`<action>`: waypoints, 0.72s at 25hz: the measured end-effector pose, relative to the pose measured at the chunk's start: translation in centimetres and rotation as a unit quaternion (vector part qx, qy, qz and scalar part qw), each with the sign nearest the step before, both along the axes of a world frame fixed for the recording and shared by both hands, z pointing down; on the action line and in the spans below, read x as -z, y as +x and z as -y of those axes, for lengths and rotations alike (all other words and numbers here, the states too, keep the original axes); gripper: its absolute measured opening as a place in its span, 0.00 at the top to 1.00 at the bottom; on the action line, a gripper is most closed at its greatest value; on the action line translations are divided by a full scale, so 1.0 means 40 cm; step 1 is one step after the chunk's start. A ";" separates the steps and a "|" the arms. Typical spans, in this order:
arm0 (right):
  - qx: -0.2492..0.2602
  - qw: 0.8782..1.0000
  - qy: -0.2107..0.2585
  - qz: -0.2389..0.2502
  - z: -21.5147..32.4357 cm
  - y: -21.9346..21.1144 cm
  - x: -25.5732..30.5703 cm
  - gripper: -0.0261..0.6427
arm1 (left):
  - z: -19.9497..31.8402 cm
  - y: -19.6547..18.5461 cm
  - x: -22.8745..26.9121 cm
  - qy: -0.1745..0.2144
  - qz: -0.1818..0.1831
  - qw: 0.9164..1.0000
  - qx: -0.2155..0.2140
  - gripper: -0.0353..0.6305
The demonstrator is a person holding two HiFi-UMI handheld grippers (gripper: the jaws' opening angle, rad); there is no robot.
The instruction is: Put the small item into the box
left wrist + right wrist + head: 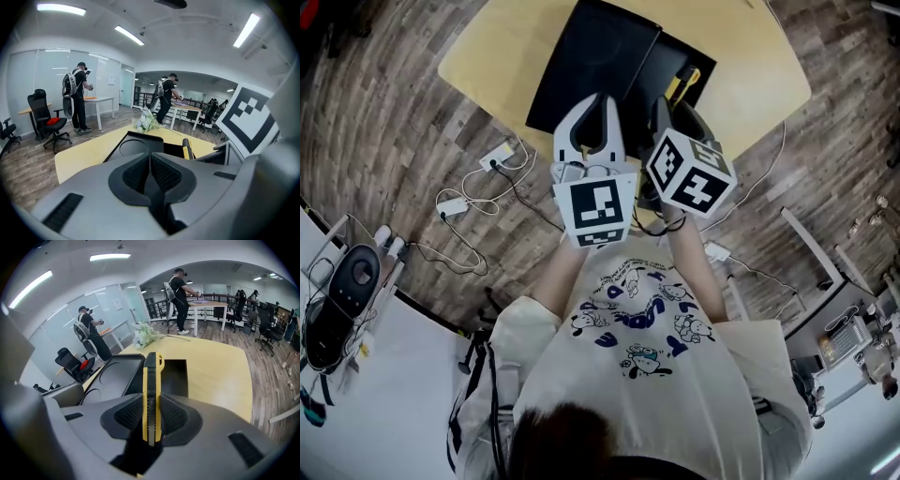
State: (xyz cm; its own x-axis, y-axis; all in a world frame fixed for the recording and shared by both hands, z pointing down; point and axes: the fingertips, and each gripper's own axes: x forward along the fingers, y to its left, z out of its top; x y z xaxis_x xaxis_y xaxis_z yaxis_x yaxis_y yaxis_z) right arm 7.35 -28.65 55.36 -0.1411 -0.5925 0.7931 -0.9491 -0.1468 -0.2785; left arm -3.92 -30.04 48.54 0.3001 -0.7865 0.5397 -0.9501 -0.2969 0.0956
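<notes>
A black box (677,58) lies on the yellow table (502,56) with its flat lid (591,66) open to the left. The small item is a yellow and black utility knife (151,390). My right gripper (151,420) is shut on it, and the knife points out over the box's open compartment (174,376). In the head view the knife's yellow tip (684,84) shows above the box, ahead of the right gripper (675,98). My left gripper (602,101) hovers over the lid's near edge, jaws shut with nothing between them (150,161). The knife (187,151) is also in its view.
White flowers (146,336) lie at the table's far end. A power strip and cables (492,159) lie on the wooden floor to the left. Two people (77,96) stand at distant desks, with office chairs (44,117) nearby.
</notes>
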 end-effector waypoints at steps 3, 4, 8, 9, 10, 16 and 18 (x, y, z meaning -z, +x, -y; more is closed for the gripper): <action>-0.004 0.999 -0.033 0.002 -0.005 -0.008 -0.041 0.77 | 0.002 -0.009 -0.019 -0.007 0.000 1.000 0.002 0.91; -0.005 0.999 -0.044 0.001 -0.007 -0.009 -0.054 0.77 | 0.001 -0.010 -0.025 -0.009 0.000 1.000 0.003 0.91; -0.009 0.997 -0.080 -0.002 -0.018 -0.008 -0.091 0.77 | -0.005 -0.014 -0.035 -0.016 0.001 1.000 0.004 0.91; -0.009 0.996 -0.087 -0.007 -0.018 -0.006 -0.095 0.77 | -0.006 -0.015 -0.035 -0.017 0.001 1.000 0.005 0.91; -0.007 0.996 -0.092 -0.014 -0.017 -0.003 -0.098 0.77 | -0.005 -0.015 -0.036 -0.018 0.000 1.000 0.006 0.91; -0.006 0.990 -0.132 -0.041 -0.015 0.001 -0.107 0.77 | -0.008 -0.016 -0.032 -0.020 -0.002 1.000 0.011 0.91; -0.009 0.989 -0.143 -0.039 -0.014 -0.005 -0.111 0.77 | -0.009 -0.017 -0.030 -0.019 -0.003 1.000 0.011 0.91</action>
State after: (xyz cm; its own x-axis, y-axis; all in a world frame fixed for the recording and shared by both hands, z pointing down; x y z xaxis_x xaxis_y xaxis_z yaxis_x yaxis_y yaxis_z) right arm 7.15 -28.07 59.80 -0.0653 -0.3440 0.9367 -0.9626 -0.2255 -0.1499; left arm -4.61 -29.66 49.72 0.2862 -0.7718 0.5678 -0.9558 -0.2718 0.1123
